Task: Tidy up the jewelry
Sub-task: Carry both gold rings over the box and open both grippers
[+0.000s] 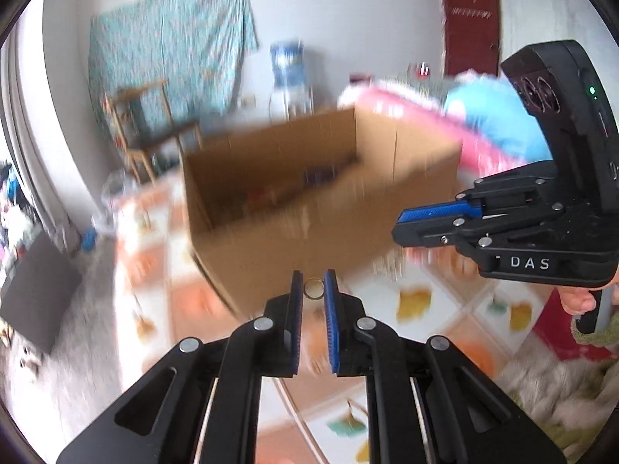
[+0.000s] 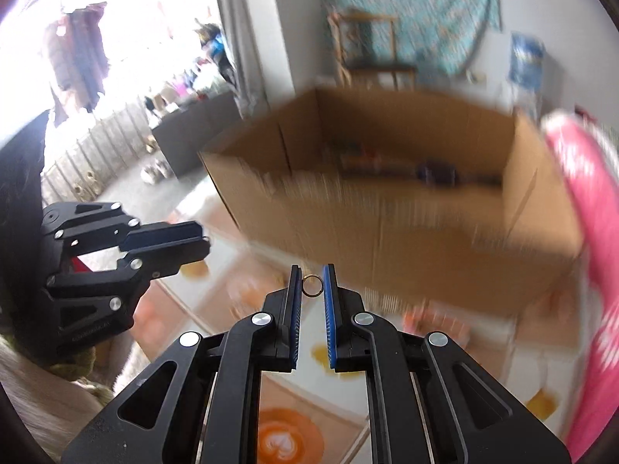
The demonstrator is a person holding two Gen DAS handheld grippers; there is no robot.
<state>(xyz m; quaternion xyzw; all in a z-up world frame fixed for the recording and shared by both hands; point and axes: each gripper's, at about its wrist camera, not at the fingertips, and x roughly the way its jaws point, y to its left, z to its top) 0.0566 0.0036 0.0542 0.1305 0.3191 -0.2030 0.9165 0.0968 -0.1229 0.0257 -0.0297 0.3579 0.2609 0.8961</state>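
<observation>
A small gold ring [image 1: 313, 288] sits pinched between the tips of the left gripper [image 1: 313, 284], a second gold ring [image 2: 312, 285] is likewise clamped at the tips of the right gripper [image 2: 312, 280], and both hang just before a blurred open cardboard box [image 1: 309, 208] on a patterned mat [image 1: 437, 309].

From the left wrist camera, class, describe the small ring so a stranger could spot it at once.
Find the big open cardboard box on the patterned floor mat. In front of its near wall, the left gripper reaches forward with blue-padded fingers. The ring is the thin gold hoop pinched between their tips, the only shiny round thing there.
</observation>
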